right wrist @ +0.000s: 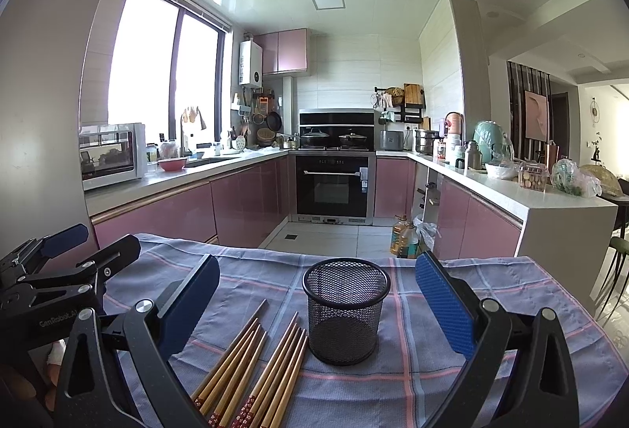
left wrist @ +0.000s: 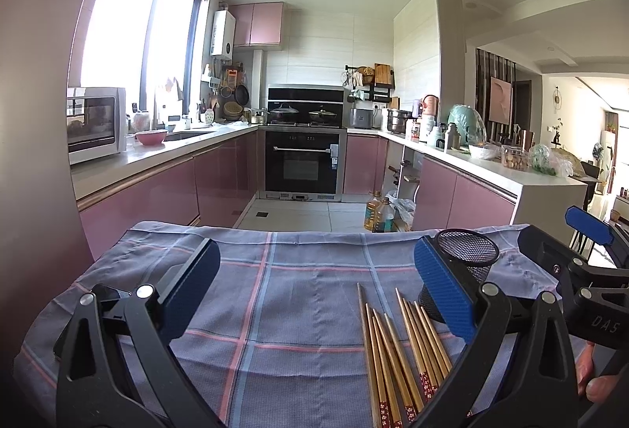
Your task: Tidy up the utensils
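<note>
Several wooden chopsticks [left wrist: 397,353] with red patterned ends lie in two loose bunches on the checked cloth [left wrist: 275,290]. In the right wrist view the chopsticks [right wrist: 255,365] lie just left of a black mesh cup [right wrist: 346,310], which stands upright and empty. My left gripper [left wrist: 318,294] is open above bare cloth, and its right finger hides part of the mesh cup [left wrist: 468,259]. My right gripper [right wrist: 318,310] is open, with the cup standing between its fingers and nothing held. The other gripper [right wrist: 59,270] shows at the left edge.
The table's far edge [right wrist: 314,255] drops to a tiled kitchen floor with oil bottles [right wrist: 403,235]. Pink cabinets [right wrist: 177,215], an oven [right wrist: 332,184] and crowded counters [right wrist: 511,188] lie beyond. A hand [left wrist: 601,388] shows at the lower right of the left wrist view.
</note>
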The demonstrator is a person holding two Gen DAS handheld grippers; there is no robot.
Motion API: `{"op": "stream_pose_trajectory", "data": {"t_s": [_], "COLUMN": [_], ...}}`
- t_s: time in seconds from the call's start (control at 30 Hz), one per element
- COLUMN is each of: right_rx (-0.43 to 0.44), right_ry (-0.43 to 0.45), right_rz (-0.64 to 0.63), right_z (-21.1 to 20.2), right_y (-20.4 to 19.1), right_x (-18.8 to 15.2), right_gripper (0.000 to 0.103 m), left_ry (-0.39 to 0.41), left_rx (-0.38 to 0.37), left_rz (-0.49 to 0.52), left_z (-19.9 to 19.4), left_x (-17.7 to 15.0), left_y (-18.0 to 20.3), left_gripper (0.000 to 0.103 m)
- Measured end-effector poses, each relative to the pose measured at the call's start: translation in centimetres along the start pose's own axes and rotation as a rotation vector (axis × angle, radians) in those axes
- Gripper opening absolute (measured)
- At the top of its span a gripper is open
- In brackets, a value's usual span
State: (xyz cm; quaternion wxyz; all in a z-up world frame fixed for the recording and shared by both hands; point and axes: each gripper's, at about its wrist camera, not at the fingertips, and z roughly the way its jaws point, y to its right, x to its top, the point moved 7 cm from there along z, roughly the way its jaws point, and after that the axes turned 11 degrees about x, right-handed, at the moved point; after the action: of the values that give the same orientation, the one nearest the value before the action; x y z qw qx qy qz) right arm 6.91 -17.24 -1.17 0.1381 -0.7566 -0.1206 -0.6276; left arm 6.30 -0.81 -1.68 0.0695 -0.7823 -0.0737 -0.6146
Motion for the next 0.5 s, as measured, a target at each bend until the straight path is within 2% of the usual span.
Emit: {"op": "stream_pose_trajectory", "data": {"t_s": [0.5], "right_rx": [0.014], "right_ry": [-0.012], "right_rz": [0.013], "right_z": [0.46], "right_y": [0.27], "right_x": [-0.44], "right_gripper": [0.096], "left_ry": [-0.023], "left_rx": [0.015], "left_rz": [0.007], "left_z": [0.08], "left_x": [-0.13], "left_y": [0.04], "left_gripper": [0.097]}}
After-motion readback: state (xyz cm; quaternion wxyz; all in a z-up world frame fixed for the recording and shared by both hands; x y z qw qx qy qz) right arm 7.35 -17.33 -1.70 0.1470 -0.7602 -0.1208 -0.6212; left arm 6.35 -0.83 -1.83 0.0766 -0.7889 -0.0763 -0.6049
